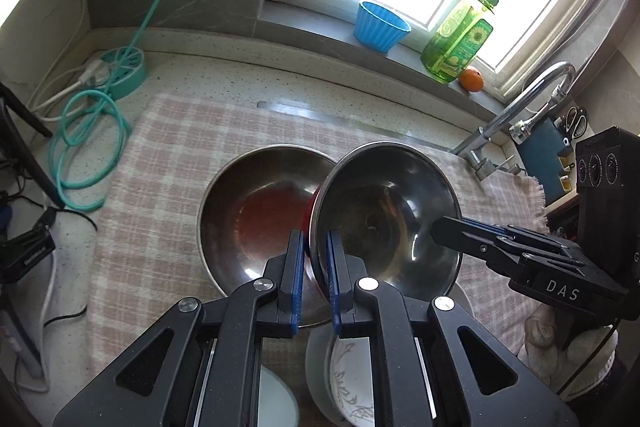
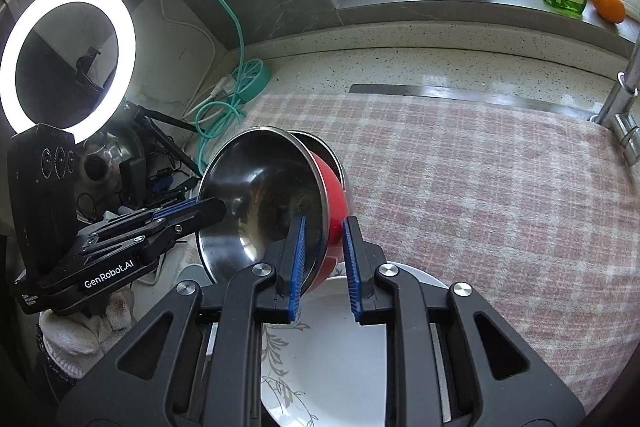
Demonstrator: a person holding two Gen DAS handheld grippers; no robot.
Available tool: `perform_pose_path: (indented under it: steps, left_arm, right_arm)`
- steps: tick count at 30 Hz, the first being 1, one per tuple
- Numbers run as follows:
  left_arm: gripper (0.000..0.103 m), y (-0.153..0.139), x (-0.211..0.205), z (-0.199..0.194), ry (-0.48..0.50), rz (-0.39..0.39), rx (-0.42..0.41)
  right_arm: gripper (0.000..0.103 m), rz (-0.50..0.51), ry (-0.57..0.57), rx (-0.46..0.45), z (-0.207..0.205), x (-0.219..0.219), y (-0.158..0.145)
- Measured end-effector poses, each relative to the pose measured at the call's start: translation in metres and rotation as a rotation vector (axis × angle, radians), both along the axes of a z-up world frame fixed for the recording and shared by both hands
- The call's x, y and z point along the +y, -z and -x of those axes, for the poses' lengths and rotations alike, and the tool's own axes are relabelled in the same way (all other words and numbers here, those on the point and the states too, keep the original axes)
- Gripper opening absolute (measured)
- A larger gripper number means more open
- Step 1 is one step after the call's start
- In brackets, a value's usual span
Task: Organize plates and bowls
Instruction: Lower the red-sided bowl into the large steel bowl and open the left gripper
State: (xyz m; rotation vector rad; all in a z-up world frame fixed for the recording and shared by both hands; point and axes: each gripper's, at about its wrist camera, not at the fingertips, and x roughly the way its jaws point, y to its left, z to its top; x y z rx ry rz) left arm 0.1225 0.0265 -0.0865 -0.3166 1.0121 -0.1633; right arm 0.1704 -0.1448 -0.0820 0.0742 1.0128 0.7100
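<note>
On the checked cloth (image 1: 168, 147) sits a steel bowl (image 1: 256, 203). Both grippers, left (image 1: 313, 279) and right (image 2: 323, 259), pinch the red bowl's (image 2: 334, 203) rim, tilted above it; nesting needs levelling, then lowering.

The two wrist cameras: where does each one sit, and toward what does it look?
Left wrist: sits on the left tool, looks down at the red-sided bowl over a steel bowl; right tool and a gloved hand show.
Right wrist: sits on the right tool, looks at that bowl; left tool shows.
Shared: bowl, checked cloth, windowsill with blue cup.
</note>
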Motion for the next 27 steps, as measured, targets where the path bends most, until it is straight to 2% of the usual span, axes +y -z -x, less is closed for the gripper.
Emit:
perform_pose_path:
  steps: [11,27]
  left_arm:
    - [0.009,0.025,0.024,-0.015,-0.029,-0.043,0.060]
    - [0.009,0.035,0.026,-0.021,-0.038,-0.049,0.105]
  right_arm:
    - [0.019,0.091,-0.034,0.011,-0.022,0.047,0.023]
    - [0.021,0.170,-0.066,0.029,-0.029,0.065,0.040]
